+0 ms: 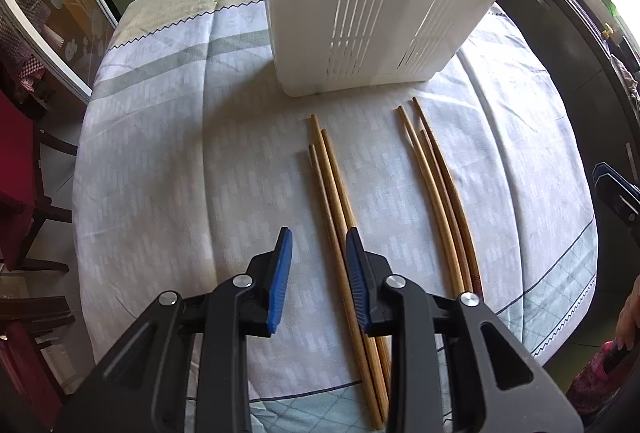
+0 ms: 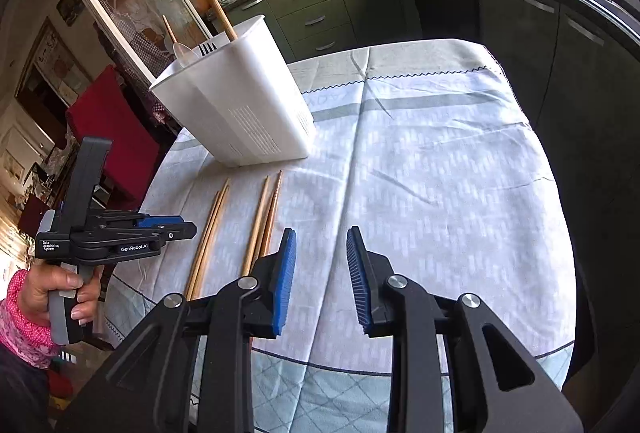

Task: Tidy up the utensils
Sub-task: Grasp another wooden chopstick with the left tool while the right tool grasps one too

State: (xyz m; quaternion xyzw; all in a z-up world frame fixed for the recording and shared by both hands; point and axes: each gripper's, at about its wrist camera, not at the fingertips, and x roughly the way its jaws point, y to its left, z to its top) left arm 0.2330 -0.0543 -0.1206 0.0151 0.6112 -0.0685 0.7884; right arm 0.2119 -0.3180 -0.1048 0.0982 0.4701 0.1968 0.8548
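Two bundles of wooden chopsticks lie on the tablecloth in front of a white utensil holder (image 1: pixel 384 1). The left bundle (image 1: pixel 332 185) runs under my open left gripper (image 1: pixel 319 253), which hovers above it holding nothing. The right bundle (image 1: pixel 436 185) lies apart to the right. In the right wrist view the holder (image 2: pixel 236 105) holds a wooden stick, a spoon and a fork. My right gripper (image 2: pixel 321 257) is open and empty, just right of the chopsticks (image 2: pixel 260 229); the second bundle (image 2: pixel 208 237) lies nearer the left gripper (image 2: pixel 168 227).
The round table has a pale patterned cloth (image 2: pixel 440 173). Green kitchen cabinets (image 2: pixel 320 13) stand behind. A red chair (image 2: pixel 108 129) is at the left. The table edge (image 2: pixel 560 345) is near on the right.
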